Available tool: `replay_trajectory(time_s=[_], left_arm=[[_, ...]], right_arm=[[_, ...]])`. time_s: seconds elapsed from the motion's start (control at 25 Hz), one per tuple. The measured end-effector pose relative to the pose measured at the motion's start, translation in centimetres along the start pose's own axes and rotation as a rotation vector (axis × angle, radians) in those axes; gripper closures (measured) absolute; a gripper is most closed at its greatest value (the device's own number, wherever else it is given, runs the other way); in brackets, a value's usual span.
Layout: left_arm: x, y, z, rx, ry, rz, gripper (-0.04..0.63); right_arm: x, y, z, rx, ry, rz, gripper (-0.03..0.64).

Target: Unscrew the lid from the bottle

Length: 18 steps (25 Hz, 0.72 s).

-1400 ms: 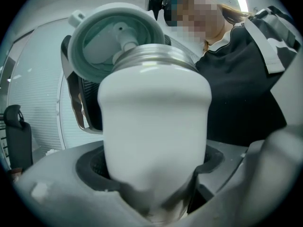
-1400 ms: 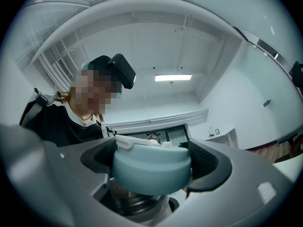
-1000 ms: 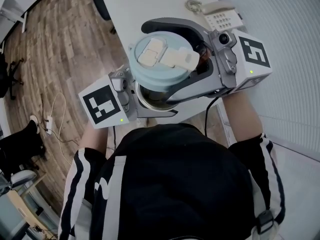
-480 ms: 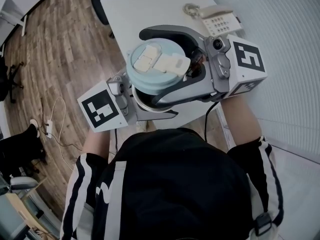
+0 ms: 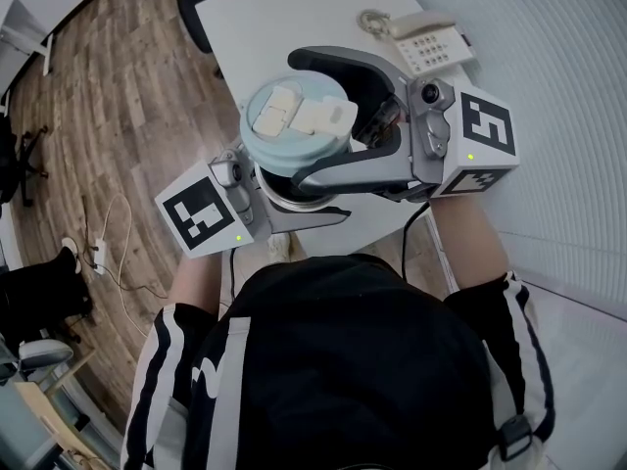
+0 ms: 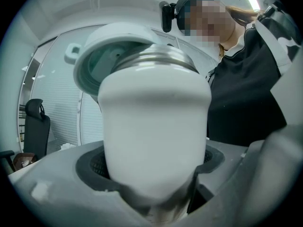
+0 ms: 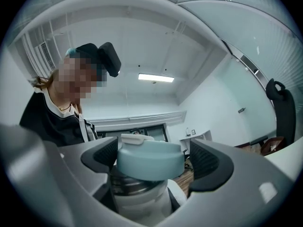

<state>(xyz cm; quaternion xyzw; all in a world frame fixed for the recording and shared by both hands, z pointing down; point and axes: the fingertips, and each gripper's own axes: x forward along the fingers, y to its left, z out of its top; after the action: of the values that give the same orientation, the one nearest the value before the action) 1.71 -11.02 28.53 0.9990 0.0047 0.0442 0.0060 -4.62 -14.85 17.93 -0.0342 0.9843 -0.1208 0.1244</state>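
L gripper [image 6: 151, 170] clamped on white bottle [image 6: 156, 122] body. R gripper [image 7: 154, 162] jaws apart, straddling tilted blue lid [image 5: 294, 120], not gripping.

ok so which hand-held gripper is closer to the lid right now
Right. The right hand-held gripper has its jaws either side of the lid, with a gap on one side; the left hand-held gripper is clamped lower, on the white bottle.

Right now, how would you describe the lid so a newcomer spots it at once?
Above the near edge of the white desk, the left tool is shut on a white bottle. On its steel neck sits the lid, between the right tool's parted jaws. It is the only pale blue thing, round, with a cream flip tab on top.
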Motion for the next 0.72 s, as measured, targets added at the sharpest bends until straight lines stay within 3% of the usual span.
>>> replay_trajectory(time_s=[0.36, 0.72], left_arm=[[-1.1, 1.7, -0.6, -0.027, -0.024, 0.075, 0.138], [-0.7, 2.4, -1.1, -0.011, -0.026, 0.138, 0.138]], right_arm=[[-1.6, 0.3, 0.4, -0.091, -0.007, -0.102, 0.155], [-7.8, 0.4, 0.6, -0.271, -0.018, -0.382, 0.156]])
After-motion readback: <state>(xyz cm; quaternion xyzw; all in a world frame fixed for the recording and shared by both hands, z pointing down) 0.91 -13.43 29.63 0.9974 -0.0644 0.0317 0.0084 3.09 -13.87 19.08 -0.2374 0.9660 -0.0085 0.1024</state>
